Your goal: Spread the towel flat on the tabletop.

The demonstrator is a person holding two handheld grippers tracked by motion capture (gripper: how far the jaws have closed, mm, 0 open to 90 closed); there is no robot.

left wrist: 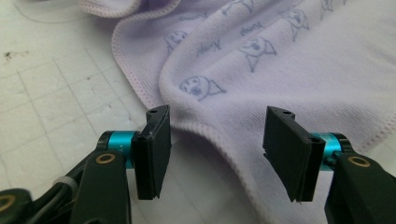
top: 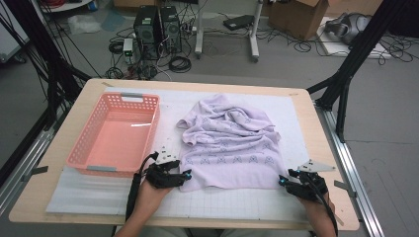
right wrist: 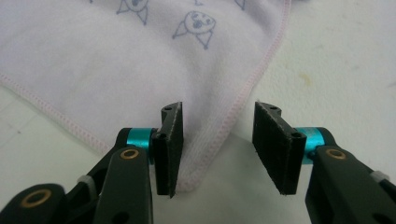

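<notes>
Lilac baby blanket [top: 232, 148] with dog-face print lies crumpled mid-tabletop [top: 316, 128], near edge flat, far part bunched; pink basket [top: 116, 136] beside it toward left edge. My left gripper [top: 185, 175] at near-left corner, jaws parted, hem between but not pinched. My right gripper [top: 282, 179] straddles near-right corner, also released. Judgement: push both deeper past stitched hem before clenching (shallow bite likely slips), clench together, then lift evenly to shake out bunching.

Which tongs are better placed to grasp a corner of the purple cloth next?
Probably the right tongs: their open jaws stand on either side of the cloth's near corner. The left tongs are also open, but face a stretch of hem, not a corner.
</notes>
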